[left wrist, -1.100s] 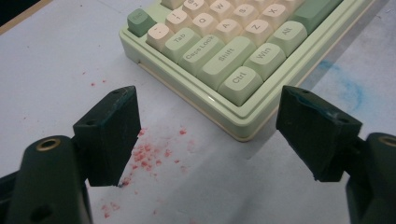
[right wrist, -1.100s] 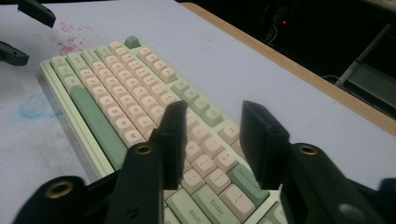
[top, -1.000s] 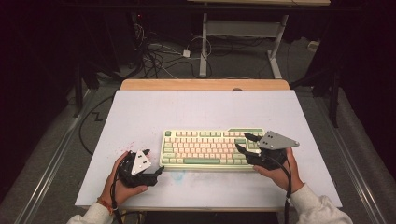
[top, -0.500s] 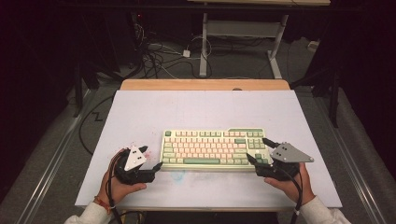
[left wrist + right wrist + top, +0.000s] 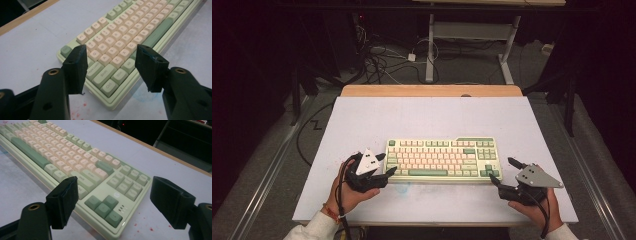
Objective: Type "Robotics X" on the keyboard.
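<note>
Left tongs (image 5: 384,165): black two-jaw tongs, jaws spread, holding nothing; they straddle the near left corner of the keyboard, apart from it as far as the left gripper view shows.
Right tongs (image 5: 502,172): black two-jaw tongs under a grey three-cornered plate, jaws spread wide and empty; they point at the near right corner of the keyboard, just beside it.
Reason for placement: one pair of tongs at each end suggests a two-sided grip on the case, probably to lift or shift the keyboard level; this is a judgement, not an observed move.
Task item: pale green rectangular plastic keyboard (image 5: 442,159) with cream letter keys and darker green modifier, space and arrow keys.
Location: flat on the pale grey counter (image 5: 432,117), near its front edge, square to the person, between the two hands.
Appearance: compact layout without a number pad; arrow cluster at the near right corner (image 5: 103,206); key legends are too blurred to read reliably.
Counter surface: faint red specks and a bluish smear lie beside the front edge of the keyboard.
</note>
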### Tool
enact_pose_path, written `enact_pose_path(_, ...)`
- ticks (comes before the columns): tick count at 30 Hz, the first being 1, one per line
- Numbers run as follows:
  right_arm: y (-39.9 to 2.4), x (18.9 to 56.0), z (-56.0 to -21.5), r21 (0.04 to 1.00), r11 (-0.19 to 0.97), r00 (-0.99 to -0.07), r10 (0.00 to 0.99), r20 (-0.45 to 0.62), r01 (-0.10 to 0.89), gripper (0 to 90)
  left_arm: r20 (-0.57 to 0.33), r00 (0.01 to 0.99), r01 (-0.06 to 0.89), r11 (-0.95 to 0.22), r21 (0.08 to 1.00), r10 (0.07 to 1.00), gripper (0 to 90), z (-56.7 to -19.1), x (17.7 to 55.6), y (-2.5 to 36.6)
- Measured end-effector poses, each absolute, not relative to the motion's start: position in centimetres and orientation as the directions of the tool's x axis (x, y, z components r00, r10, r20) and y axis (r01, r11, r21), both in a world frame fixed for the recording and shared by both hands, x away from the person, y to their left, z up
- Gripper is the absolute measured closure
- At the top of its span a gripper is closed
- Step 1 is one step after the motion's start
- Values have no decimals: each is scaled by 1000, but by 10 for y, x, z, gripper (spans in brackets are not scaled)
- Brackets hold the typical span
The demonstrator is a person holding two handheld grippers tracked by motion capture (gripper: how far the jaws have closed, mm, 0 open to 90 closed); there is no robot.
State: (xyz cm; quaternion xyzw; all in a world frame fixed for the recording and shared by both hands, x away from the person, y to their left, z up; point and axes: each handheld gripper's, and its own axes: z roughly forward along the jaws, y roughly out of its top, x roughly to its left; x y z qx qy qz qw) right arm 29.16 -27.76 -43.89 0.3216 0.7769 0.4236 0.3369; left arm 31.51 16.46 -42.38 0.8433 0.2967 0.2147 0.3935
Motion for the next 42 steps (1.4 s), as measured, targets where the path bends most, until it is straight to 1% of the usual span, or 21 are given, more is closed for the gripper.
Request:
enact_pose_path(2,-279,291,-440,871,440,-564,785,-256,218,226,126,740,330,-520,787,661,465,-423,318,160)
enact_pose_path(4,-279,291,-441,870,442,-562,785,-258,218,225,120,748,329,-522,787,653,471,-423,320,158)
enact_pose_path(5,-279,292,-441,869,443,-564,785,-256,221,225,108,767,329,-532,780,633,576,-423,324,153)
enact_pose_path(6,-279,292,-441,869,443,-564,785,-256,221,225,108,767,329,-532,780,633,614,-423,324,153)
enact_pose_path(7,-278,292,-442,867,447,-564,783,-262,219,225,97,791,328,-551,767,605,662,-422,329,147)
enact_pose_path(8,-278,292,-442,865,451,-566,781,-264,219,225,97,791,328,-551,767,605,720,-422,329,147)
enact_pose_path(9,-277,292,-443,865,450,-566,782,-261,223,225,95,813,320,-578,751,574,767,-422,333,140)
enact_pose_path(10,-277,292,-443,864,451,-567,781,-261,223,225,95,813,320,-578,751,574,802,-422,333,140)
enact_pose_path(11,-276,293,-443,863,454,-571,778,-262,224,225,93,828,314,-593,742,553,831,-422,337,132)
enact_pose_path(12,-276,293,-443,863,454,-571,778,-262,224,225,93,828,314,-593,742,553,852,-422,337,132)
enact_pose_path(13,-275,293,-444,858,462,-574,774,-267,225,226,95,838,306,-608,733,537,870,-423,341,124)
enact_pose_path(18,-272,294,-446,846,482,-584,763,-277,228,227,95,864,283,-633,721,494,878,-424,347,108)
enact_pose_path(19,-272,294,-446,845,483,-584,763,-277,230,227,93,874,277,-647,711,476,878,-425,350,99)
enact_pose_path(24,-273,293,-445,844,489,-578,762,-291,221,227,83,886,276,-662,697,457,876,-429,358,82)
enact_pose_path(25,-274,293,-444,848,481,-577,767,-282,225,227,81,892,276,-679,680,444,876,-432,362,76)
enact_pose_path(36,-273,293,-446,837,498,-581,759,-293,228,227,102,893,285,-727,625,438,876,-447,375,60)
enact_pose_path(42,-273,294,-447,832,505,-585,754,-298,227,227,113,889,287,-733,617,443,876,-449,377,60)
